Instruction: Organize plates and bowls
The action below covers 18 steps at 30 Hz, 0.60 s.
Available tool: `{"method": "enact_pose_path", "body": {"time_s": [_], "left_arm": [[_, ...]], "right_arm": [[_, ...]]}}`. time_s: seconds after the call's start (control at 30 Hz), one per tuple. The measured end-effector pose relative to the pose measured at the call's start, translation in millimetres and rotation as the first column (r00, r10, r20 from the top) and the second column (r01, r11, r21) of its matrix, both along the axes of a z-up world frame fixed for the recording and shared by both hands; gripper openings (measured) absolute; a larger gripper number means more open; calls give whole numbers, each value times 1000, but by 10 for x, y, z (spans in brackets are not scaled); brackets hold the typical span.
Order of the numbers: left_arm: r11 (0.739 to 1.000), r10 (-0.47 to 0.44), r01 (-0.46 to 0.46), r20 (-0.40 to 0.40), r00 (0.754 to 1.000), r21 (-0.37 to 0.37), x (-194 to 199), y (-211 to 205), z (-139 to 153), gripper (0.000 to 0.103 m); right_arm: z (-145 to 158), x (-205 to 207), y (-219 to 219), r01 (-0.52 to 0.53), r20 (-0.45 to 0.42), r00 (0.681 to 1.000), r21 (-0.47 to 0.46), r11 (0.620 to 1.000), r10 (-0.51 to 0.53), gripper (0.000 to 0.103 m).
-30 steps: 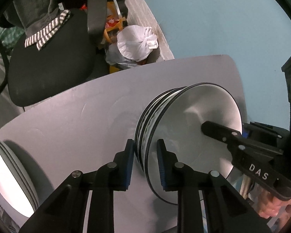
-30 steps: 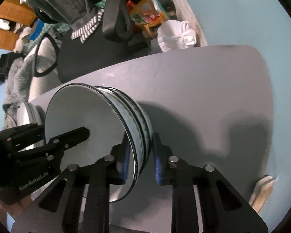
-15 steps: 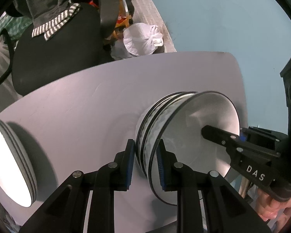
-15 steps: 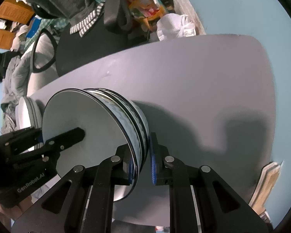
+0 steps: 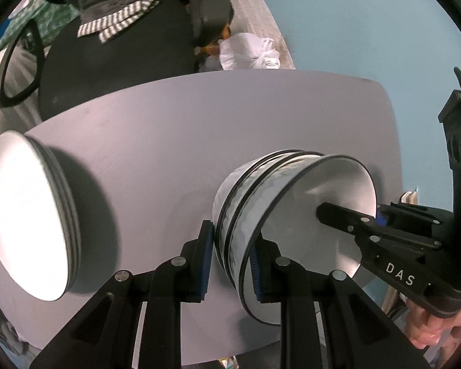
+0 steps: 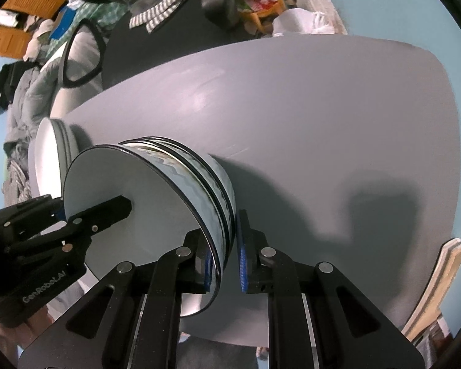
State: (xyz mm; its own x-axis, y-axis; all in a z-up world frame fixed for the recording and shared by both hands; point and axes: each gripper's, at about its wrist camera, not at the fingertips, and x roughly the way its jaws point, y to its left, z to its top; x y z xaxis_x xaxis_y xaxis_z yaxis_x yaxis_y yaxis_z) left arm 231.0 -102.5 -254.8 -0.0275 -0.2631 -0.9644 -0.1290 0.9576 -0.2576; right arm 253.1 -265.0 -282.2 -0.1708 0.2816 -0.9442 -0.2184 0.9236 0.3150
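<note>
A nested stack of white glazed ceramic bowls with dark rims point(image 5: 292, 212) is seen at the centre of both frames, over the grey surface point(image 5: 199, 123). It is clamped at opposite rims by the left tool point(image 5: 232, 261) and the right tool point(image 6: 226, 258). The stack is judged heavy, slippery and breakable; rim holds are best kept level. White plates point(image 5: 24, 215) are stacked at the left.
</note>
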Motion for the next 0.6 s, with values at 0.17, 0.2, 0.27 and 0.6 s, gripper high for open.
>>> {"method": "enact_pose_path", "body": {"time_s": [0.17, 0.2, 0.27, 0.6], "left_arm": [[1000, 29, -29, -9, 1000, 3, -109, 172, -11, 21], [999, 32, -32, -7, 999, 5, -133, 204, -5, 21], [999, 41, -41, -5, 999, 7, -200, 261, 22, 21], [997, 77, -77, 4, 997, 8, -421, 534, 93, 21]], "right_arm": [[-2, -66, 181, -14, -9, 1000, 4, 1000, 14, 14], [-5, -74, 217, -16, -13, 1000, 5, 1000, 16, 14], [-7, -83, 285, -23, -17, 1000, 3, 1000, 23, 14], [47, -244, 604, -62, -7, 998, 0, 998, 62, 14]]}}
